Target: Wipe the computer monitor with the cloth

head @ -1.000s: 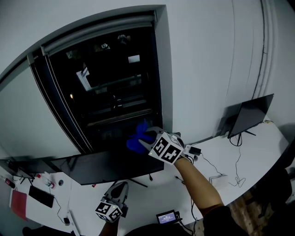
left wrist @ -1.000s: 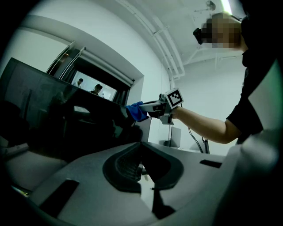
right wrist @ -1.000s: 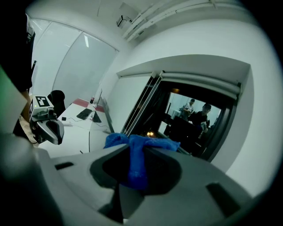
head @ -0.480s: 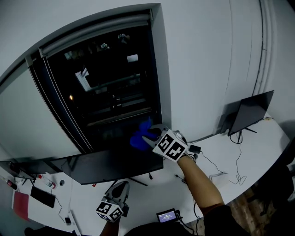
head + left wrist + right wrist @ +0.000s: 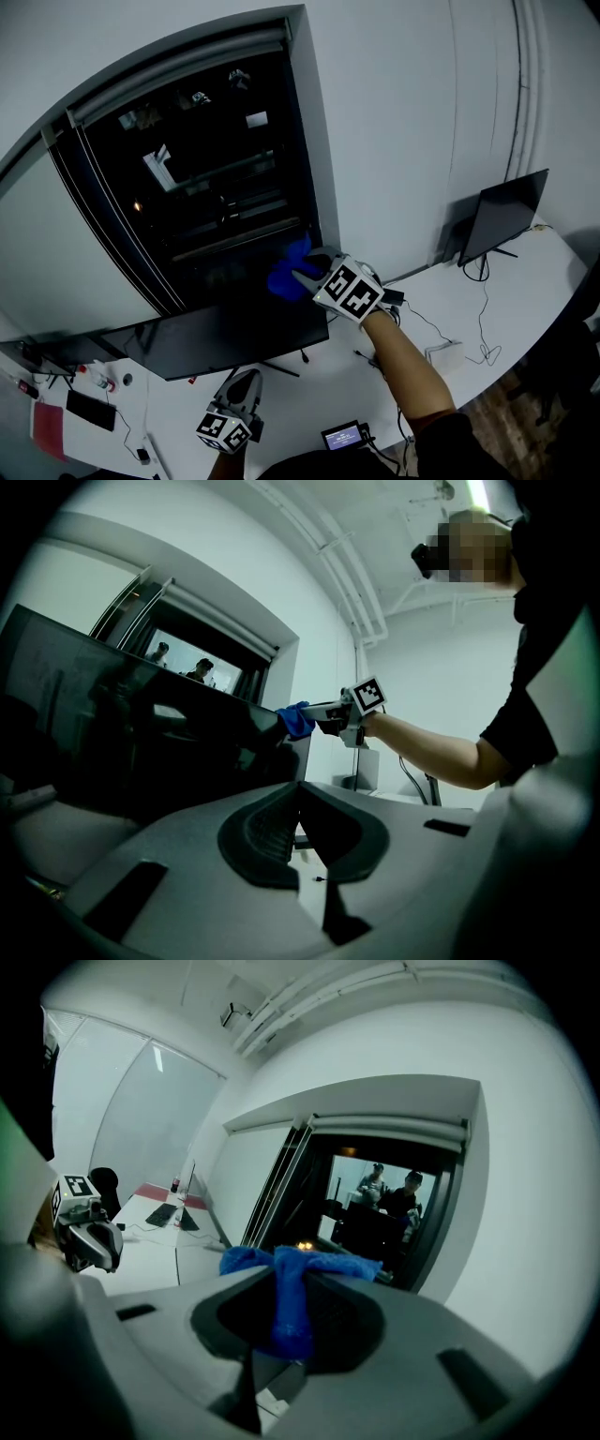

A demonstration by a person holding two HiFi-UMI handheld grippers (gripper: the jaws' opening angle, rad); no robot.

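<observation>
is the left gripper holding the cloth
No, the cloth is pinched in the right gripper; the left gripper is shut on nothing.

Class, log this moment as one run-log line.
right gripper: shut on cloth, near monitor top edge | left gripper: shut, empty

Pale grey moulded shells on both the left gripper [image 5: 247, 378] and the right gripper [image 5: 302, 275], each capped by a white cube [image 5: 350, 291] printed with black square markers. Black ribbed pads [image 5: 265, 832] lining the jaws, sunk in a dark rounded hollow of the shell. Narrow dark slots [image 5: 134, 899] cut into the shell on either side. Worn above: a black short sleeve [image 5: 448, 439], forearm left bare.
</observation>
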